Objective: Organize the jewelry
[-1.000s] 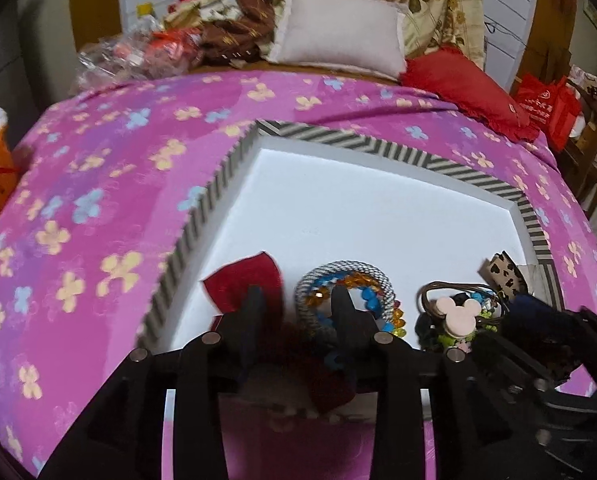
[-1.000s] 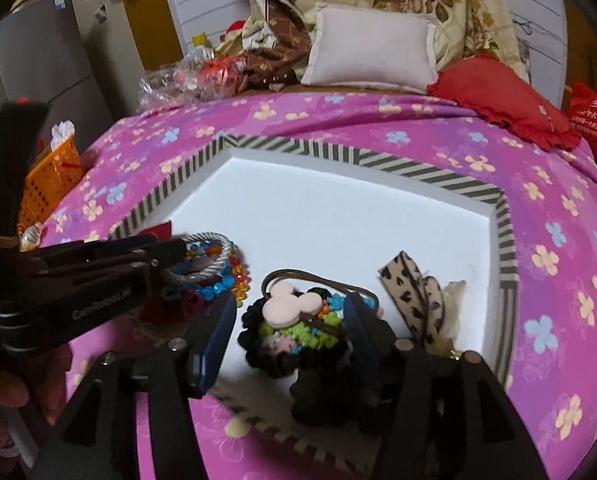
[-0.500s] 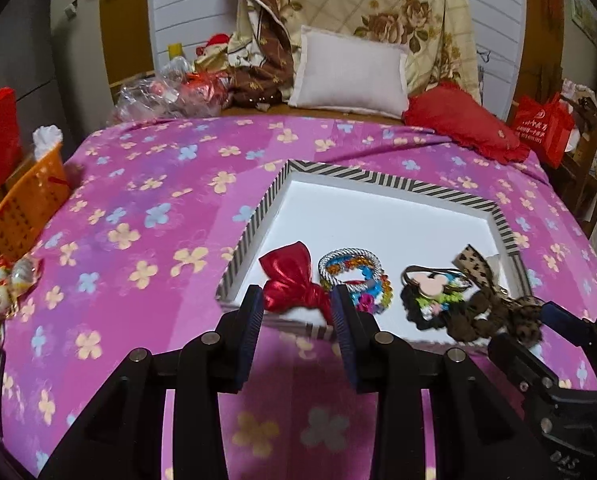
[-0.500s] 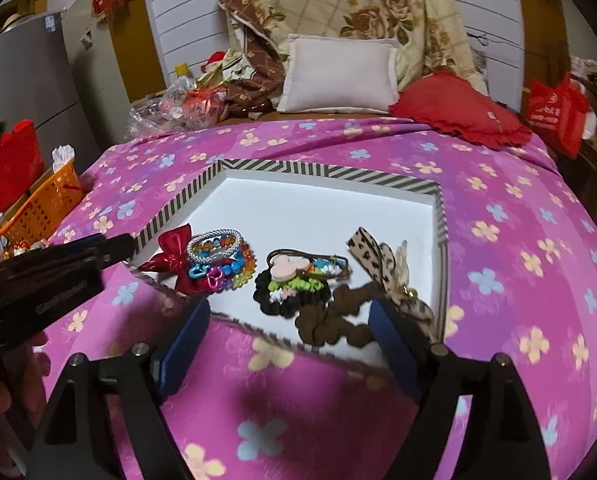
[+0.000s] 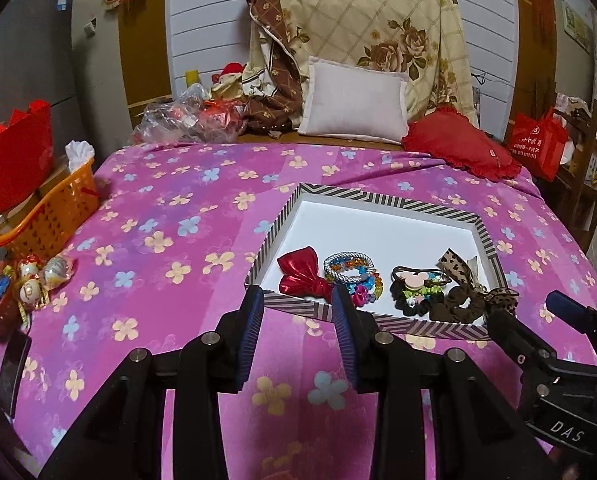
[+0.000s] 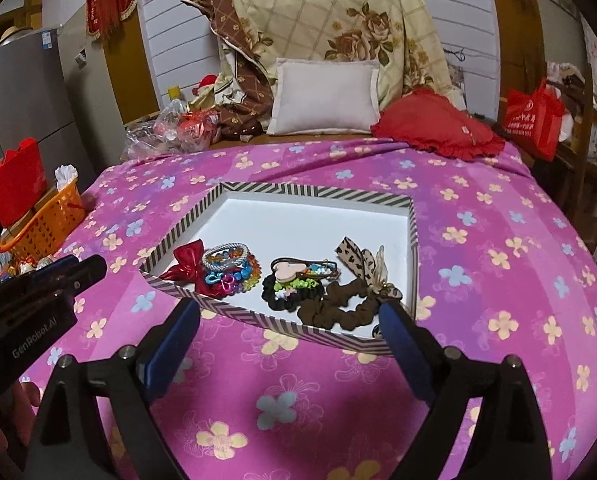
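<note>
your grippers hang released and empty short of the tray (image 6: pixel 186 295); left gripper (image 5: pixel 297 300) nearer the red bow (image 5: pixel 300 276); right gripper (image 6: pixel 294 316), its jaws just widened, nearer the brown scrunchie (image 6: pixel 338 304).

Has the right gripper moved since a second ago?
Yes. The right gripper has pulled back and up from the tray: its fingers straddled the black scrunchie before, now they sit short of the near rim. Its jaws have just been opening, nothing between them.

"DAS" stands in white on the black body of the right gripper (image 5: pixel 554 320), at four o'clock in the left wrist view. "GenRobot.AI" runs along the left gripper (image 6: pixel 58 276), at nine o'clock in the right wrist view. White print on the red bag (image 5: pixel 536 146) is too small to read.
</note>
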The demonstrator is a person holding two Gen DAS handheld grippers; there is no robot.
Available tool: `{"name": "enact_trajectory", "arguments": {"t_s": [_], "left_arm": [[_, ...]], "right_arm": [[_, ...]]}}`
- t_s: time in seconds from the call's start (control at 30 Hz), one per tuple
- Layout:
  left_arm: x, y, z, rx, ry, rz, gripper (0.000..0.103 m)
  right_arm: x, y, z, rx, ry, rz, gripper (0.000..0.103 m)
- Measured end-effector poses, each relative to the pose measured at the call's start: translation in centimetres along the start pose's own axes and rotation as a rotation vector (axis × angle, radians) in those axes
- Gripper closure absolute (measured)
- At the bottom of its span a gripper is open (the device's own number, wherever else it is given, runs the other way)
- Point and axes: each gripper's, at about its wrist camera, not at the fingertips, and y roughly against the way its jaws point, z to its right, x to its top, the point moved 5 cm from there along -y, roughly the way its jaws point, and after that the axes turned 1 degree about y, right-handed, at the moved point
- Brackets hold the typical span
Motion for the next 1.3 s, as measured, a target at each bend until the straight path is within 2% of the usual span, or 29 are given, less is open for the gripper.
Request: {"name": "enact_trajectory", "arguments": {"t_s": [1.3], "left_arm": [[-0.3, 0.7, 0.5, 0.014, -0.015, 0.011, 0.081]], "right_arm": [[-1.1, -0.2, -0.3, 0.017, 0.009, -0.025, 0.009]]}}
